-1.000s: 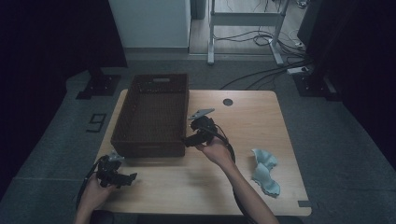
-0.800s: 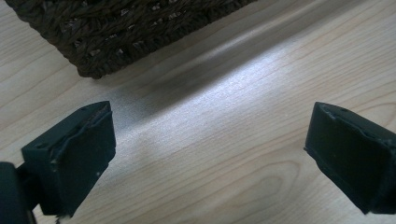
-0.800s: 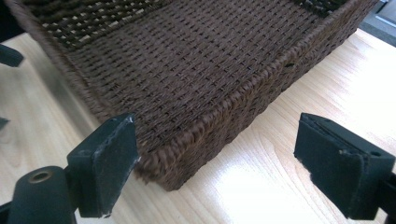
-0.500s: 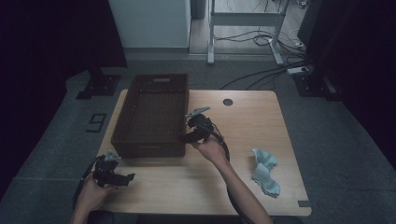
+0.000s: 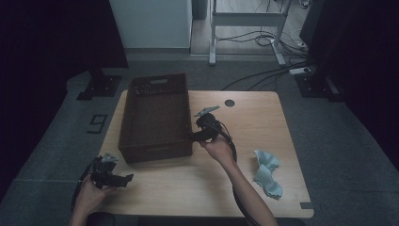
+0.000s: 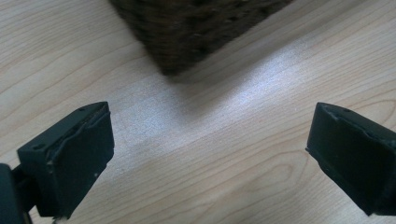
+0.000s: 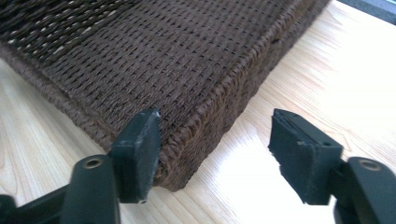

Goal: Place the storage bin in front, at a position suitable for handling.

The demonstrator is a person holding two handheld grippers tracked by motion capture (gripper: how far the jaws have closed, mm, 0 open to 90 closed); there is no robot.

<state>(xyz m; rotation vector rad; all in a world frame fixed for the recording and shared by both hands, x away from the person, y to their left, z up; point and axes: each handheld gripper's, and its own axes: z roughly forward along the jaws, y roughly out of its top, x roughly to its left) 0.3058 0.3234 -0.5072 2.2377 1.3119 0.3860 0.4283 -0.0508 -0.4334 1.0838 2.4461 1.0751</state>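
Dark woven basket [image 5: 155,117] on wooden table [image 5: 244,188], right gripper [image 5: 196,136] at its near right corner. Left gripper [image 5: 123,179] near table's front left edge; pale blue cloth [image 5: 267,173] lying at right

High view: we find it dim, its surroundings black.
Gripper views: we see bright glare on the table [image 6: 261,88].
Basket [image 6: 196,28]: we see it blurred.

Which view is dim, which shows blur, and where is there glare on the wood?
High view: dim, dark surroundings, only the table lit. Left gripper view: the basket corner is blurred, with a pale sheen on the wood. Right gripper view: basket weave sharp, bright glare on the table near the jaws.
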